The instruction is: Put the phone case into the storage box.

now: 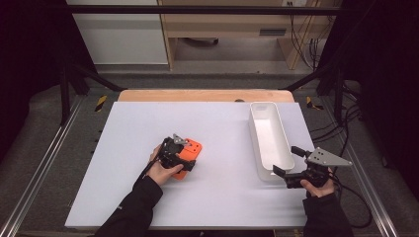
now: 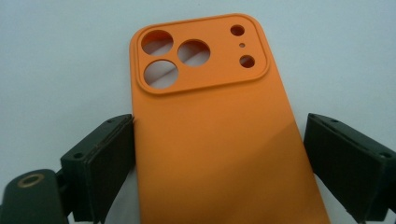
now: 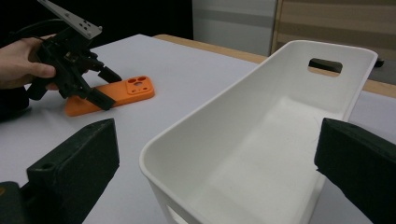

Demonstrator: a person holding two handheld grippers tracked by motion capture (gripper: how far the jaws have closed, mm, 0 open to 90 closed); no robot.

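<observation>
A white table top (image 1: 217, 197) stands inside a dark metal frame, with a grey floor and light wooden furniture beyond its far edge.

High view: an orange phone case (image 1: 190, 150) lies flat on the table, left of centre. The left gripper (image 1: 174, 157) sits over its near end and covers most of it. A long white bin (image 1: 284, 148) stands at the right, lengthwise from near to far. The right gripper (image 1: 285, 174) is held at the bin's near end, jaws spread.

Left gripper view: this view supplies the detail hidden from above. The case lies back-side up, with its camera-cutout block (image 2: 201, 53) at the far end. The jaws straddle the case. The left jaw stands against the case edge; the right jaw stands just beside the opposite edge. Firm pressure cannot be confirmed. No lift is visible.

Right gripper view: the jaws stand wide apart, with nothing between the pads. The bin's near wall sits ahead between them. The bin interior is bare and a handle slot (image 3: 325, 65) pierces the far wall. The other hand (image 3: 21, 63) appears farther off at the case.
</observation>
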